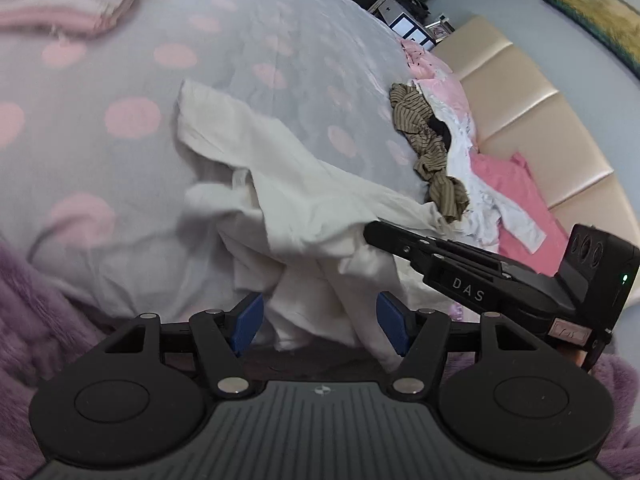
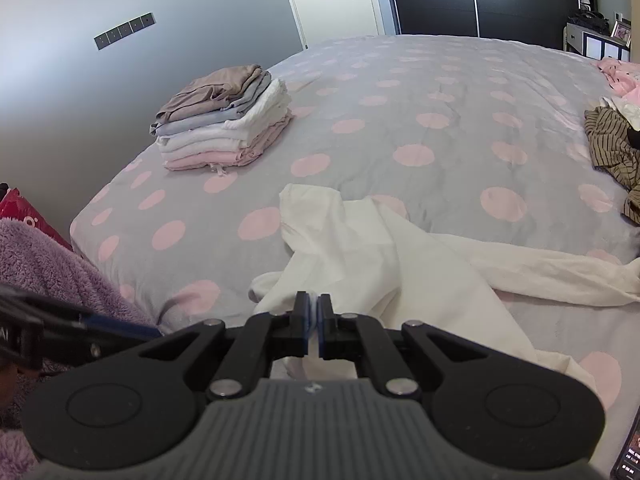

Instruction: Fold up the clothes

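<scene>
A white long-sleeved garment (image 2: 360, 248) lies crumpled on the grey, pink-dotted bed cover (image 2: 420, 92), with one sleeve stretched to the right. My right gripper (image 2: 318, 312) is shut on the garment's near edge, and a sliver of white cloth shows between its pads. In the left wrist view the right gripper (image 1: 374, 232) comes in from the right with its tip on the cloth. My left gripper (image 1: 320, 312) stands open. A fold of the white garment (image 1: 304, 216) hangs between its blue pads (image 1: 248, 316), and neither pad presses on it.
A neat stack of folded clothes (image 2: 224, 120) sits at the bed's far left. Unfolded clothes, one brown striped piece (image 1: 432, 148) and pink ones, are heaped by the beige headboard (image 1: 540, 120). A purple fleece sleeve (image 2: 52, 264) is at the near left, and a phone (image 2: 630, 456) at the lower right.
</scene>
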A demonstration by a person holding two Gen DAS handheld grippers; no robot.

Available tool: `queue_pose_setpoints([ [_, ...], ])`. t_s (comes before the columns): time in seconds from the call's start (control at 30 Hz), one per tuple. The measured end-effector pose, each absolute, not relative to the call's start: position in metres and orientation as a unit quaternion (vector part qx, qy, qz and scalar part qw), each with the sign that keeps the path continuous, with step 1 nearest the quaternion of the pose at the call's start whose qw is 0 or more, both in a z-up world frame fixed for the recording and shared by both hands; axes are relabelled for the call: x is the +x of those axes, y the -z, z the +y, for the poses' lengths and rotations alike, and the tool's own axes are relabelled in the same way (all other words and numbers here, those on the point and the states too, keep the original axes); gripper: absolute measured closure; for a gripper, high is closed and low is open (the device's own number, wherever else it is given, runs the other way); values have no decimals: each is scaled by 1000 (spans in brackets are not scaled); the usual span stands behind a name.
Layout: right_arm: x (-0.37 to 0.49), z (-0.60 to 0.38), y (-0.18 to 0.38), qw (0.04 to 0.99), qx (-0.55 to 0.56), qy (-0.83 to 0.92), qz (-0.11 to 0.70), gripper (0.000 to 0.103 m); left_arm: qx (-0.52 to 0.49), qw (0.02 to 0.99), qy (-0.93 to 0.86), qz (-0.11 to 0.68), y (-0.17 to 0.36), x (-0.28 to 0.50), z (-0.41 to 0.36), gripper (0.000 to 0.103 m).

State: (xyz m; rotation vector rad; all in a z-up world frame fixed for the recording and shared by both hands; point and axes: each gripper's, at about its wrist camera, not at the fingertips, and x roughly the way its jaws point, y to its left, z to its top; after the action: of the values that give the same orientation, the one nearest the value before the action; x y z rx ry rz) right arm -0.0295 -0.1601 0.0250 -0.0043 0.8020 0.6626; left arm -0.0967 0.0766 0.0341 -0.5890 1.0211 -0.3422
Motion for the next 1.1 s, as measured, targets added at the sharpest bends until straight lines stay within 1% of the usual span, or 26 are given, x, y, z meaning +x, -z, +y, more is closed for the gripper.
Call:
queue_pose_setpoints([
  [0.1, -35, -161, -28, 860, -12, -335, 386, 98, -303, 806, 166, 480, -24, -92, 74, 42],
  [0.17, -41, -161, -30, 857, -31, -343, 384, 93, -318, 798, 162, 485, -16, -88, 71, 43],
  [0.23, -47, -164, -35, 861, -52, -340, 374, 92, -331, 793, 154, 487, -10, -85, 72, 43],
  [0.37, -55, -176, -44, 868, -85, -334, 359, 76, -385, 777, 140, 478, 5, -80, 80, 43],
  [0.47, -63, -181, -43, 863, -126, -339, 353, 71, -433, 760, 139, 465, 10, -77, 85, 43],
  [0.5, -65, -180, -40, 858, -141, -343, 354, 67, -441, 756, 138, 464, 11, -76, 85, 43],
  [0.63, -69, -174, -24, 838, -182, -364, 365, 62, -468, 738, 141, 465, 13, -69, 81, 43],
  [0.73, -69, -169, -16, 826, -180, -387, 368, 61, -481, 726, 145, 470, 14, -63, 75, 43],
  [0.83, -76, -165, -13, 815, -201, -406, 361, 60, -480, 723, 147, 474, 15, -56, 67, 43],
  [0.9, -78, -163, -11, 810, -208, -413, 361, 55, -469, 727, 143, 482, 16, -50, 61, 44],
  [0.93, -78, -162, -9, 808, -210, -412, 364, 55, -466, 726, 138, 486, 19, -48, 58, 51],
  [0.97, -77, -161, -6, 807, -211, -410, 369, 55, -463, 726, 134, 491, 22, -45, 57, 61],
  [1.0, -75, -160, -2, 805, -212, -407, 375, 60, -461, 724, 130, 497, 26, -43, 55, 65],
  [1.03, -73, -159, 2, 803, -213, -405, 382, 64, -458, 723, 127, 502, 29, -41, 54, 73],
  [1.07, -71, -158, 7, 800, -212, -403, 391, 83, -453, 723, 124, 506, 32, -40, 54, 78],
  [1.1, -70, -157, 11, 796, -210, -403, 400, 90, -451, 725, 119, 508, 35, -41, 55, 80],
])
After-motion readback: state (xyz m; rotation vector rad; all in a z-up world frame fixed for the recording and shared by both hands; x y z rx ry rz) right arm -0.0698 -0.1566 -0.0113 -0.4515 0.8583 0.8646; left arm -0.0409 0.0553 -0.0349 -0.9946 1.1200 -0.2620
